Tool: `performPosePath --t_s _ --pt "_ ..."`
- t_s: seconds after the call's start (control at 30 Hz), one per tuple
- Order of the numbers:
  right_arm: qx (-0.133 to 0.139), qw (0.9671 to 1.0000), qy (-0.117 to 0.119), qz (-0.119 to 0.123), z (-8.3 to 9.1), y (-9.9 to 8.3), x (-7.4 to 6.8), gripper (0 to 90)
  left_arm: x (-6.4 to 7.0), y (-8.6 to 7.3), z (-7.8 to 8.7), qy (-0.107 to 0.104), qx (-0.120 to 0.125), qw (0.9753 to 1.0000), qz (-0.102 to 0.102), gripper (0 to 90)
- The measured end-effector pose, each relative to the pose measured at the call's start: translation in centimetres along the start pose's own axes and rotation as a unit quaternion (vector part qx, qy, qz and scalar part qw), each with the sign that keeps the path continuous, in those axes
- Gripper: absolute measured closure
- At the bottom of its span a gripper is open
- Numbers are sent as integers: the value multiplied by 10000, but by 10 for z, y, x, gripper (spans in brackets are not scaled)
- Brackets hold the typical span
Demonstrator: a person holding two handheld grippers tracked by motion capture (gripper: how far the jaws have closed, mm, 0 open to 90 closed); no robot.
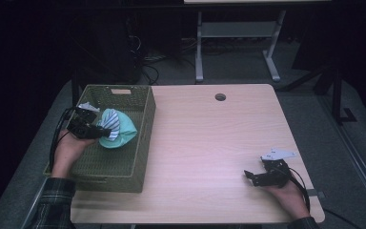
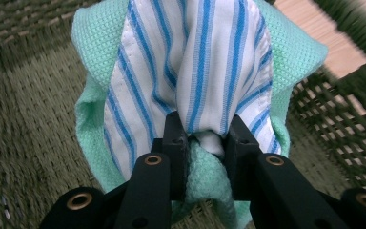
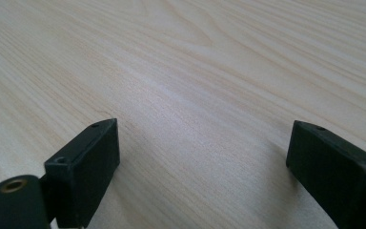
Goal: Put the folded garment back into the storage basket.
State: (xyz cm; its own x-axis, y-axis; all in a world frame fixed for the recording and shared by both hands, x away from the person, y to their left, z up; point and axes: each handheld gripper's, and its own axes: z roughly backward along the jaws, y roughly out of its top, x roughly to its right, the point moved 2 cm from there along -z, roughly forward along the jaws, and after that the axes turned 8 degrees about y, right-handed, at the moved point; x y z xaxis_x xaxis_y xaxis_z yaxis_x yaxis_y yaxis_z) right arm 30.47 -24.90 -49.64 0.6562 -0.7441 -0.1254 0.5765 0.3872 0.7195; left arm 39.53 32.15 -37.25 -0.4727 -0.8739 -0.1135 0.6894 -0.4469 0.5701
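A bundle of cloth hangs over the green woven basket (image 1: 143,138) at the table's left: a white cloth with blue stripes (image 2: 195,71) wrapped by a mint green cloth (image 2: 295,52). In the high view the bundle (image 1: 116,129) sits just above the basket's inside. My left gripper (image 2: 205,140) is shut on the striped cloth, jaws pinching a fold of it. My right gripper (image 1: 250,175) rests low at the table's front right, open, with bare wood between its jaws (image 3: 200,157).
The basket's woven floor (image 2: 33,133) and walls surround the bundle. The light wooden table (image 1: 209,138) has a round cable hole (image 1: 220,97) near its far edge. A desk frame and cables stand on the dark floor beyond.
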Motion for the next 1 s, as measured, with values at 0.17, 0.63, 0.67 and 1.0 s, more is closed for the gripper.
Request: performPosePath --t_s 0.17,0.63,0.67,1.0 --pt "-1 10000 2 7 0 0 0 102 -2 -6 -9 -2 -103 9999 56 737" --pt "-2 10000 2 8 0 0 0 103 -4 -22 -34 -54 -365 9993 114 725" --pt "0 10000 2 7 0 0 0 103 -5 -22 -36 -46 -410 9991 87 724" --pt "2 10000 0 1 0 0 0 103 -4 -26 -43 8 -594 9982 50 688"
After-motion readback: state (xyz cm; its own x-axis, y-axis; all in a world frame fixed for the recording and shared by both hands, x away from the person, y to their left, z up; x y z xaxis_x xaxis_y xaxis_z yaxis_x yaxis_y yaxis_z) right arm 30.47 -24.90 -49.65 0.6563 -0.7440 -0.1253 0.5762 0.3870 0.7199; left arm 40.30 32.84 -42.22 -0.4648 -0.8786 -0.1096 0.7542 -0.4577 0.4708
